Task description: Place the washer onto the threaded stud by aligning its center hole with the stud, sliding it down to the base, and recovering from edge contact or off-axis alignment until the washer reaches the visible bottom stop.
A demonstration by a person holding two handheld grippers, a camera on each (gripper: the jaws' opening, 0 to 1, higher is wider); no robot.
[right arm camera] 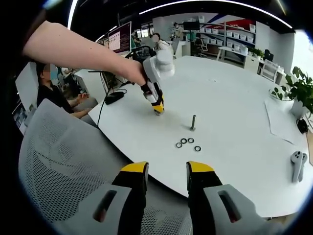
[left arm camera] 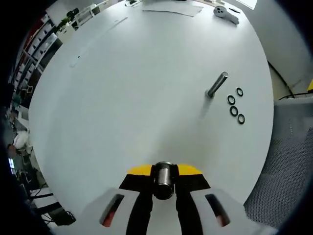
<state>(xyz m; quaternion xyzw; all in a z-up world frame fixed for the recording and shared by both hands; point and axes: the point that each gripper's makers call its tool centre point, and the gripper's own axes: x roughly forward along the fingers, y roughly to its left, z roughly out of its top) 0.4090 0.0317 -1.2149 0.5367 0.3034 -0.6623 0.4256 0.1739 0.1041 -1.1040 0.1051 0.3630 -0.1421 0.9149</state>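
White and round, the worktop (right arm camera: 234, 117) sits in an open office with shelves and plants behind it, and a mesh chair (right arm camera: 63, 156) is near my right side. My left gripper (left arm camera: 163, 182) has its jaws pinching a short metal cylindrical piece (left arm camera: 164, 178) between the yellow tips, low over the bare worktop; I see it from the right gripper view too, held out over the near edge. My right gripper (right arm camera: 166, 171) has its jaws spread with nothing between them, hanging back over the chair.

The threaded stud (right arm camera: 193, 122) stands upright on the worktop, its long axis vertical and its free end pointing up. Four washers (right arm camera: 187, 143) lie flat in a loose row just beside its base.

None is on the stud yet, so I judge the step is picking one up. I'd bring the open jaws down on a washer's rim, pinch across the edge, keep it level, then centre the hole over the stud's tip before lowering.
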